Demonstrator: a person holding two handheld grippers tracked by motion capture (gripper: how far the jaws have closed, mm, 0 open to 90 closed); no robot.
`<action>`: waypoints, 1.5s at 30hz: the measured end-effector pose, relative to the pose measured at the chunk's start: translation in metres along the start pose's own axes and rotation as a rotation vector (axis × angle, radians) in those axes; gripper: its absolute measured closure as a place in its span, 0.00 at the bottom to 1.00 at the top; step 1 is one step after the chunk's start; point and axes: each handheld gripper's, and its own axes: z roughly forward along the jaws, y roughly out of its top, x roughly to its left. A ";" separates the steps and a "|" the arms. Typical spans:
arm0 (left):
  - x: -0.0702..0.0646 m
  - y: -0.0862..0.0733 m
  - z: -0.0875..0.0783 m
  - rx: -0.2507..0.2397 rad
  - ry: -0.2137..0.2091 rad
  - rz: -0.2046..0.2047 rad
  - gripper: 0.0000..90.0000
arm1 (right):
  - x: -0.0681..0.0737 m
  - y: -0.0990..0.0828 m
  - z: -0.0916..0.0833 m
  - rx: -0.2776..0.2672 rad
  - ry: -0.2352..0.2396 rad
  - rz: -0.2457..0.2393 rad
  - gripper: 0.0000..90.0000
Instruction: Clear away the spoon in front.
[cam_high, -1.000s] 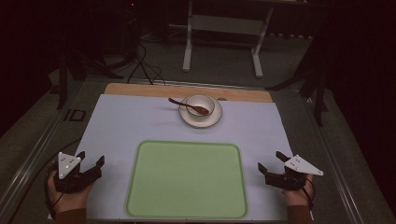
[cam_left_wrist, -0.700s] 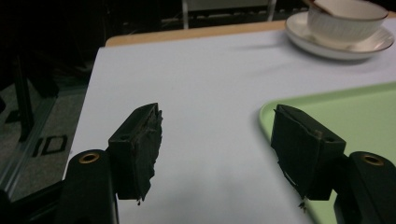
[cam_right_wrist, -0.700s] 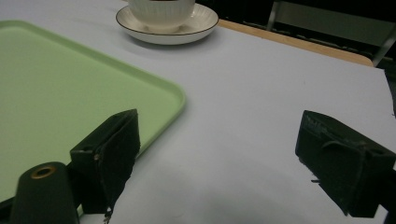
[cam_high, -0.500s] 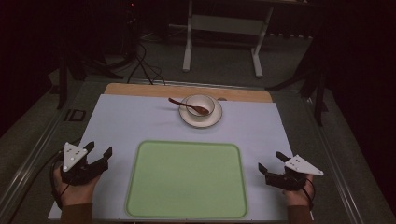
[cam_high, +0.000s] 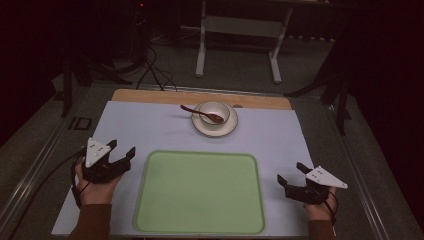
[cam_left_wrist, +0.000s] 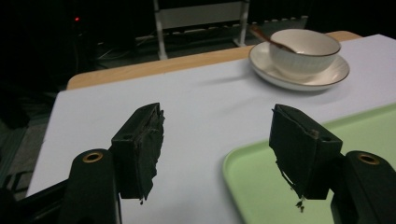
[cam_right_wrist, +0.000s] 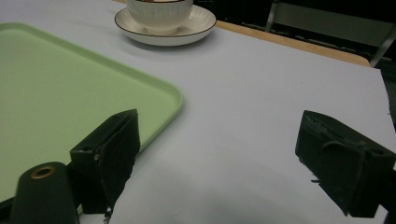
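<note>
I judged this the approach step: my left gripper and right gripper hovered spread and empty beside the tray, the bowl well apart on its saucer, so reaching forward came next.

no text, label, brand, number or sign could be read in any of the views. a small dark tag was seen on the frame at the table's left edge, but any marking on it was too small and blurred to be made out.
</note>
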 end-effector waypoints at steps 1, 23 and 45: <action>-0.002 0.002 0.003 -0.002 -0.005 0.002 0.38 | 0.000 0.000 0.000 0.000 0.000 0.002 0.15; -0.018 0.046 0.059 0.022 -0.083 -0.030 0.34 | -0.001 0.000 0.000 0.002 0.006 0.006 0.15; -0.042 0.063 0.108 0.019 -0.097 0.000 0.32 | 0.000 0.000 0.002 0.004 0.019 0.005 0.15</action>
